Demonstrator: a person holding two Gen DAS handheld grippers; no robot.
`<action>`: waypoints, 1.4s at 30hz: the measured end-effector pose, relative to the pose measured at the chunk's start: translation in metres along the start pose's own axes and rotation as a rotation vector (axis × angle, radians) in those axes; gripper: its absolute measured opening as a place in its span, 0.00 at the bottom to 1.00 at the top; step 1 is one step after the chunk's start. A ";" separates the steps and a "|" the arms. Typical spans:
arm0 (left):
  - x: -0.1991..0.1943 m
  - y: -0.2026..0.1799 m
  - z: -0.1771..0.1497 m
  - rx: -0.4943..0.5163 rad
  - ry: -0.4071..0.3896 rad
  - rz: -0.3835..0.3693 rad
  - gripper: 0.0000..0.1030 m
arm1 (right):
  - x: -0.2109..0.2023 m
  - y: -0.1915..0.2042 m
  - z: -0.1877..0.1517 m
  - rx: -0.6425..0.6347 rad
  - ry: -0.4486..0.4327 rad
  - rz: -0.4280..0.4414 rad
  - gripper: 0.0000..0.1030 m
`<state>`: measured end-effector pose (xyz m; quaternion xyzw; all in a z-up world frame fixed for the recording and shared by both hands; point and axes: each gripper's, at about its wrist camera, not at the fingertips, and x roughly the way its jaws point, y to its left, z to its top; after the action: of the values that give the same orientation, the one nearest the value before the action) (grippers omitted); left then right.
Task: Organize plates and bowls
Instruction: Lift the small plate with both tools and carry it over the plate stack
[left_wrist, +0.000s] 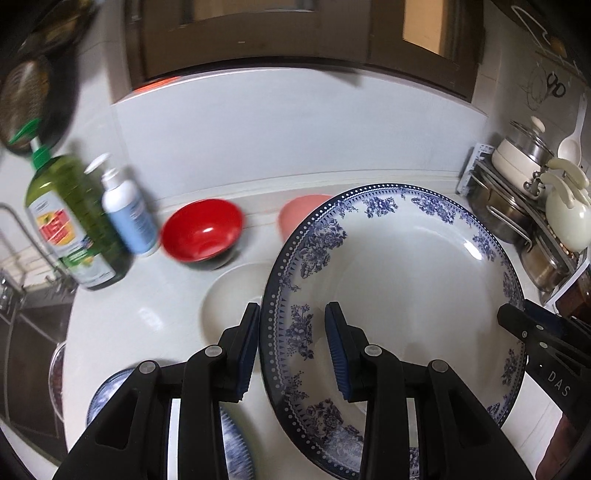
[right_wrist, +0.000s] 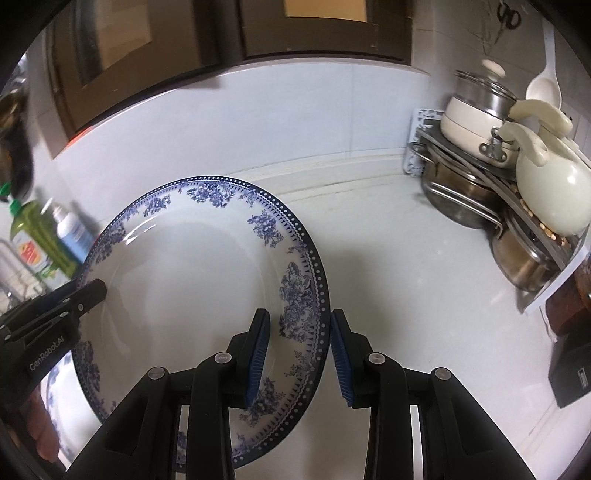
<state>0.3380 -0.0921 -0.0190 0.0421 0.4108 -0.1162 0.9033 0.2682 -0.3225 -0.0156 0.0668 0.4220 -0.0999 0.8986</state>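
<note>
At the bottom of the left wrist view our left gripper (left_wrist: 291, 347) straddles the near rim of the blue-and-white plate (left_wrist: 399, 288). One pad sits outside the rim and one inside, with a visible gap on each side, so we read the jaws as parted around the rim, not clamped on it. At the bottom of the right wrist view our right gripper (right_wrist: 299, 354) straddles the opposite rim of the same plate (right_wrist: 192, 280) in the same way, spread and not pinching. Whether either pad actually touches the china we cannot tell.

The plate fills the centre of both frames, tilted and apparently raised off the white counter (left_wrist: 155, 317), though what bears its weight is not clear to us.

Under it in the left view, lower left of the frame, a second blue patterned dish (left_wrist: 110, 391) lies partly hidden behind the gripper. Just beyond that, a plain white plate (left_wrist: 229, 295) rests flat, half covered by the big plate.

Further back, centre left, a red bowl (left_wrist: 203, 230) stands alone, and a pink bowl (left_wrist: 299, 216) peeks over the plate's far rim.

We judge the sorting to be partly under way: plates appear to be gathering near us, while the two bowls are still separate and unstacked. At the far left stand a green bottle (left_wrist: 70, 225) and a white bottle (left_wrist: 127, 214); at the far right is a rack of pots (right_wrist: 491, 206).
</note>
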 end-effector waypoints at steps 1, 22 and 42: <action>-0.003 0.006 -0.003 -0.004 0.000 0.006 0.34 | -0.002 0.004 -0.002 -0.005 0.000 0.003 0.33; -0.058 0.148 -0.065 -0.171 0.001 0.151 0.35 | -0.019 0.145 -0.035 -0.183 0.009 0.145 0.33; -0.060 0.219 -0.117 -0.262 0.094 0.229 0.35 | -0.005 0.235 -0.074 -0.309 0.091 0.236 0.33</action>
<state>0.2679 0.1508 -0.0551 -0.0241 0.4569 0.0443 0.8881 0.2653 -0.0781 -0.0500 -0.0187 0.4618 0.0752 0.8836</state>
